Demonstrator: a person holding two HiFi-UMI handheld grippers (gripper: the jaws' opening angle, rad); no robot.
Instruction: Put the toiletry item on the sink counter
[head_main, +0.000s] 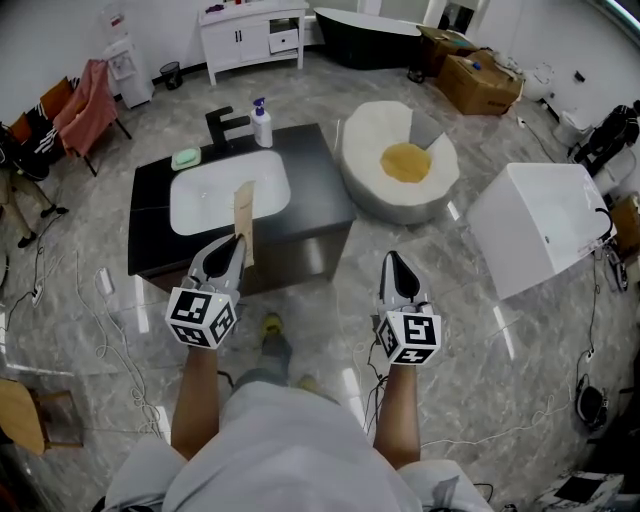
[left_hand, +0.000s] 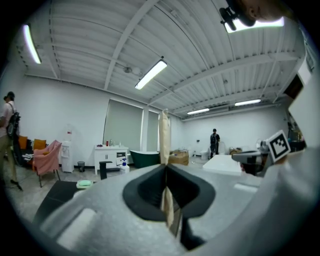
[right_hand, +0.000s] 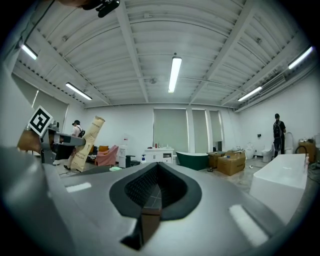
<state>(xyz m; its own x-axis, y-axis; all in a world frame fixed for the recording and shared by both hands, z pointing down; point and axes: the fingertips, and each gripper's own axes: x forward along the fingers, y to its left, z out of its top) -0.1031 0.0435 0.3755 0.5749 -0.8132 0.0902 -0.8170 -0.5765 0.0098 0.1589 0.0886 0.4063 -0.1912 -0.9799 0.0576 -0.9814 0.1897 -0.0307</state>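
My left gripper (head_main: 232, 240) is shut on a flat tan paper packet (head_main: 243, 214), the toiletry item, which stands upright out of the jaws. It hangs in front of the black sink counter (head_main: 320, 190), over the near edge of the white basin (head_main: 215, 195). In the left gripper view the packet (left_hand: 164, 145) shows edge-on, pinched between the jaws of the left gripper (left_hand: 166, 172). My right gripper (head_main: 393, 258) hangs to the right, beside the counter's front corner and over the floor. In its own view the right gripper (right_hand: 157, 167) is shut with nothing in it.
On the counter stand a black faucet (head_main: 225, 125), a pump bottle (head_main: 262, 124) and a green soap (head_main: 186, 158). A round white tub (head_main: 400, 165) and a rectangular white tub (head_main: 545, 225) stand to the right. Cables lie on the floor at left. A person (left_hand: 9, 130) stands far left.
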